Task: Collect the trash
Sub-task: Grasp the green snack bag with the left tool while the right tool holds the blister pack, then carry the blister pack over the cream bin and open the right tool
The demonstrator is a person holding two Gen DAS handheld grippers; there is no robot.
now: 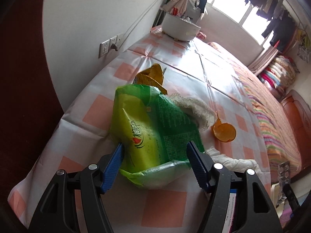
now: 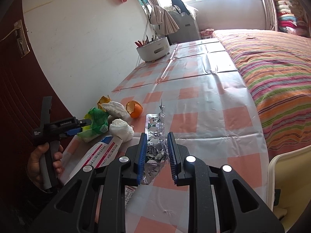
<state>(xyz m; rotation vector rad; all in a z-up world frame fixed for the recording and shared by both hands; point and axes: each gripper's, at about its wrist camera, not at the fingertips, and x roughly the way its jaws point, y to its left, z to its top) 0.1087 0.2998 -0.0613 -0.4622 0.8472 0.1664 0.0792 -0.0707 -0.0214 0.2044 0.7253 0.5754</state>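
Left wrist view, left to right: wall socket [image 1: 106, 46] on the white wall, then the surface [image 1: 97, 114] under a pink-and-white checked cloth. The left gripper [image 1: 155, 147] has its blue fingers [image 1: 114, 159] set wide around a green plastic wrapper [image 1: 149, 124]; both pads touch the wrapper's sides, clamped on it. Behind the wrapper sits a yellow wrapper [image 1: 153, 75], to its right a white lace cloth [image 1: 196, 108], then an orange peel [image 1: 223, 132] lying just beside the cloth. A crumpled white tissue [image 1: 233, 161] lies right of the right finger. A white round container [image 1: 179, 28] stands at the far end of the surface. The striped bed [image 1: 272, 120] runs along the right edge.

Right wrist view, left to right: dark red door [image 2: 11, 89], a hand [image 2: 44, 163] holding the left gripper's handle, its fingers on the green wrapper [image 2: 97, 122]. Next to it the lace cloth [image 2: 114, 107], tissue [image 2: 121, 129], orange peel [image 2: 134, 107], all close together on the surface near the wall side. A pink-and-white medicine box [image 2: 99, 155] lies near the front edge. The right gripper [image 2: 156, 145] is clamped on a silver blister pack [image 2: 155, 132], fingers [image 2: 141, 155] close together with the foil standing up between them, over the checked cloth. Bed [image 2: 272, 68] on the right, a cream chair edge [image 2: 287, 174] at bottom right.
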